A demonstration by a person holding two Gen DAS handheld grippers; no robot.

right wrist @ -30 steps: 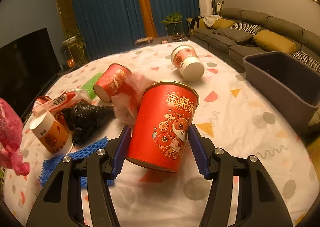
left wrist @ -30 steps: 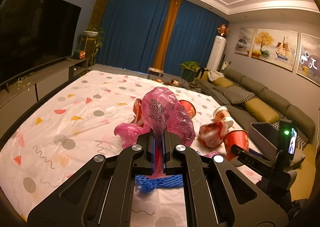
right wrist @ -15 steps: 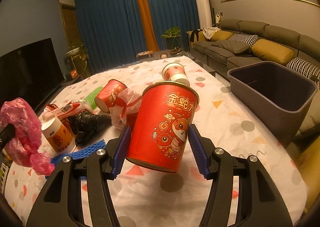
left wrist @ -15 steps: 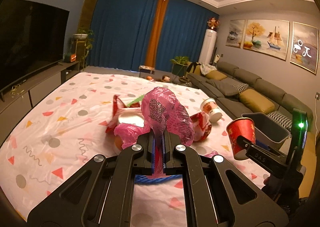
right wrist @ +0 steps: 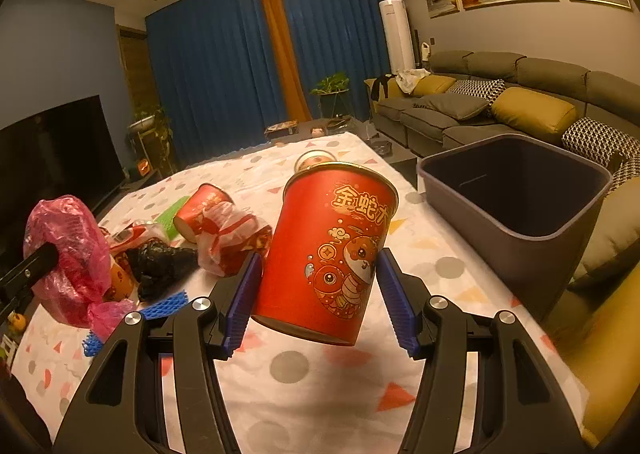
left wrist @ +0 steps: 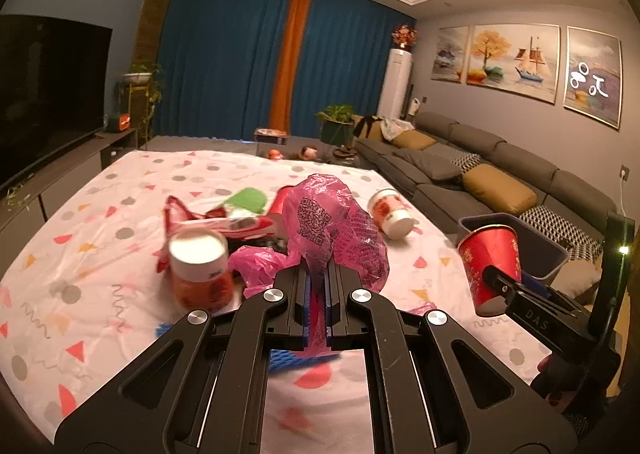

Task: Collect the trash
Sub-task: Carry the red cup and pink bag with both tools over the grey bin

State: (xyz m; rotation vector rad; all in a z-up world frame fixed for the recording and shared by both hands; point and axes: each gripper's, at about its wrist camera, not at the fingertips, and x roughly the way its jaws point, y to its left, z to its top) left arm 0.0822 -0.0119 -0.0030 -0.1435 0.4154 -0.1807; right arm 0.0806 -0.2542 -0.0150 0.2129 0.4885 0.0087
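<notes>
My left gripper is shut on a crumpled pink plastic bag and holds it above the table; the bag also shows in the right wrist view. My right gripper is shut on a red paper cup with gold characters, held tilted in the air; the cup also shows in the left wrist view. A dark grey bin stands open at the table's right edge, right of the cup.
On the patterned tablecloth lie an orange cup, a red-white wrapper, a green item, a tipped cup, a black bag, blue foam net. A sofa runs along the right.
Both grippers have risen and moved toward the right with their loads. The grey bin is now larger and closer in the right wrist view.
</notes>
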